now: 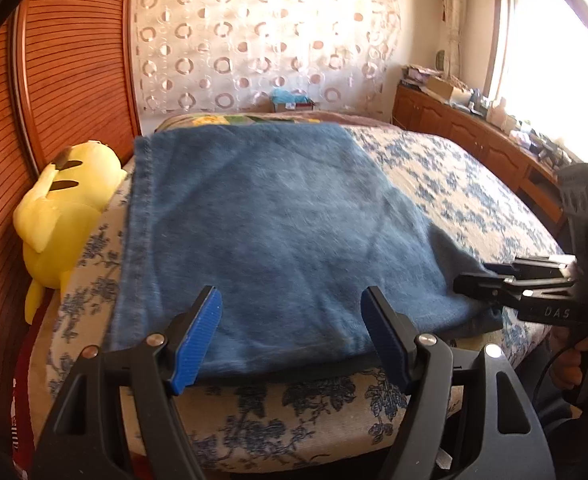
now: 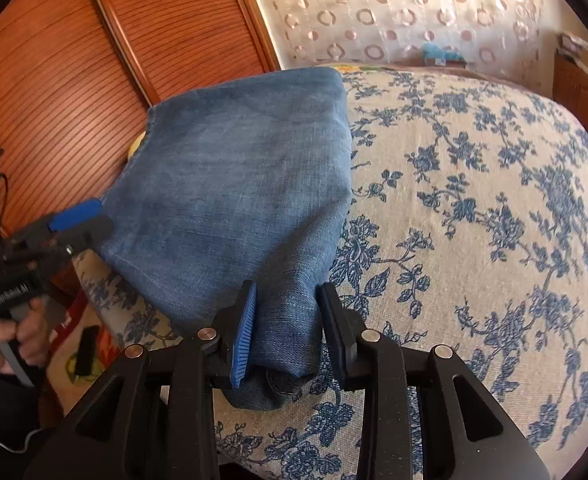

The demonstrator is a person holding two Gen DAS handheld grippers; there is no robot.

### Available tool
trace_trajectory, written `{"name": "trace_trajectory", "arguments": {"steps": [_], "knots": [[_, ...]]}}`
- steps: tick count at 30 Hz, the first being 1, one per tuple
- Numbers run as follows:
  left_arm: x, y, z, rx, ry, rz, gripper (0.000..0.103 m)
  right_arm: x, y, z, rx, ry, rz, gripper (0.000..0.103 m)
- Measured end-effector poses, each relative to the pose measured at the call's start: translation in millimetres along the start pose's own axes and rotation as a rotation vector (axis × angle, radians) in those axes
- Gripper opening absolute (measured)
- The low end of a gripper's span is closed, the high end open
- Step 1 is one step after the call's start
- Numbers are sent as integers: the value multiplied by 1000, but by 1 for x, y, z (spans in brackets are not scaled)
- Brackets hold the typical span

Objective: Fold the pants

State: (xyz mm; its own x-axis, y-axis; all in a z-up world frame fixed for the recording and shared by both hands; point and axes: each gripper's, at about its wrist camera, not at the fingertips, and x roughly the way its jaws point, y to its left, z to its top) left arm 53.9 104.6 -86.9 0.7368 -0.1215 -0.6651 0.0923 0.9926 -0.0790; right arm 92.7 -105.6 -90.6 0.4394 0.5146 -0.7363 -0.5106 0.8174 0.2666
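Now folded pants (image 1: 278, 240) lying on the bed (image 2: 473, 200); right gripper (image 2: 288, 320) jaws around the near corner, seemingly not quite pinching; left gripper (image 1: 292, 336) open, empty. Could drag and undo the fold.

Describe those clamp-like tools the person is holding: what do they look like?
Both are black plastic pincers. The left gripper has ribbed blue pads and silver rivets. The right gripper looks the same; seen from the side, it carries white lettering and a thin dark cable below its handle.
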Motion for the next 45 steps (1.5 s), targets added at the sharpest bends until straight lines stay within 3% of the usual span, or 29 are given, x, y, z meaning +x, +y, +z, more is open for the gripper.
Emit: {"name": "trace_trajectory", "arguments": {"steps": [4, 12, 18, 29, 37, 45], "knots": [[7, -5, -5, 9, 14, 13, 73, -1, 0, 1, -3, 5, 6, 31], [9, -4, -8, 11, 14, 10, 73, -11, 7, 9, -12, -49, 39, 10], [-12, 7, -3, -32, -24, -1, 73, -30, 23, 33, -36, -125, 59, 8], [-61, 66, 3, -121, -116, 95, 73, -34, 93, 92, -157, -214, 131, 7], [-77, 107, -4, -195, -137, 159, 73, -3, 159, 105, -259, -186, 211, 7], [-80, 133, -13, -246, -134, 207, 73, 38, 199, 85, -343, -79, 276, 7]]}}
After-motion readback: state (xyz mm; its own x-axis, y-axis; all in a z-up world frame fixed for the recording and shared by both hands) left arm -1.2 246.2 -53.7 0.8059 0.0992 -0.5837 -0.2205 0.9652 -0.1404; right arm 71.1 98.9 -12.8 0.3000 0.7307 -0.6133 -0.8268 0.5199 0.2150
